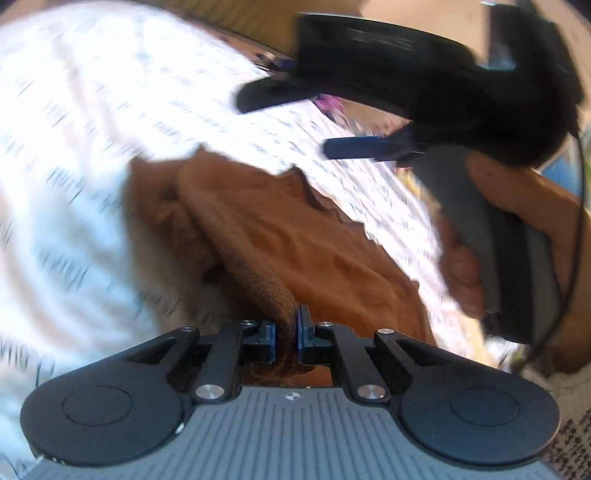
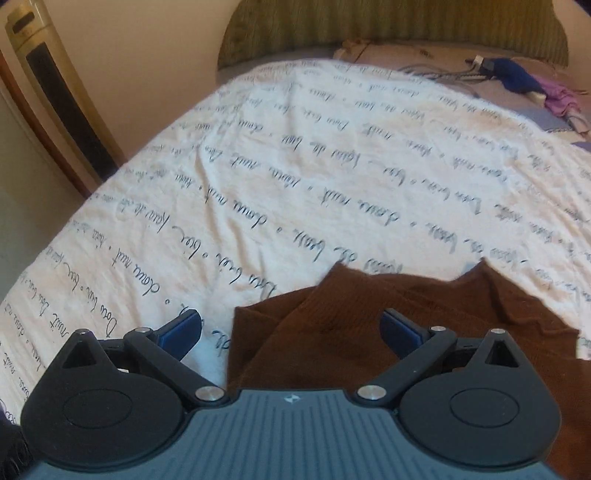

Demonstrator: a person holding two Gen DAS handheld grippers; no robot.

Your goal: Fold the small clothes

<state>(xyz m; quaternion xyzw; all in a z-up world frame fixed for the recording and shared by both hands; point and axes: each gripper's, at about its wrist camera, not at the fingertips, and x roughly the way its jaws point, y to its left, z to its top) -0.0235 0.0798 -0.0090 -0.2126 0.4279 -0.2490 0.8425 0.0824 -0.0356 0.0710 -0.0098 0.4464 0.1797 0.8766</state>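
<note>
Left fingers: my left gripper (image 1: 286, 334) is clenched on a bunched fold of the brown knitted garment (image 1: 295, 236); the blue pads (image 1: 303, 325) press the cloth from both sides, with only the pinched ridge between them.

Right fingers: my right gripper (image 2: 291, 328) stands spread wide and released; its blue pads (image 2: 400, 330) are well apart and grip nothing. In the left wrist view it (image 1: 325, 125) hangs above the far edge of the garment, and my right hand (image 1: 517, 229) is wrapped around its grey handle.

Garment: the brown knit lies on the bed, rumpled, with a raised fold running from my left fingers out across it. In the right wrist view it (image 2: 369, 339) sits under the right finger, while the left finger is over bare cover.

Bed cover: a white bedspread printed with lines of dark cursive script (image 2: 295, 166) lies under the garment; it is blurred in the left wrist view (image 1: 92, 129).

Far end of bed: a green ribbed headboard (image 2: 388, 29), a dark blue cloth item (image 2: 517, 77) and a purple cloth item (image 2: 561, 99) lying just beside each other, well apart from the garment.

Beside the bed: a tall gold-and-black upright appliance (image 2: 48, 85) against the wall; I cannot tell what it is.
</note>
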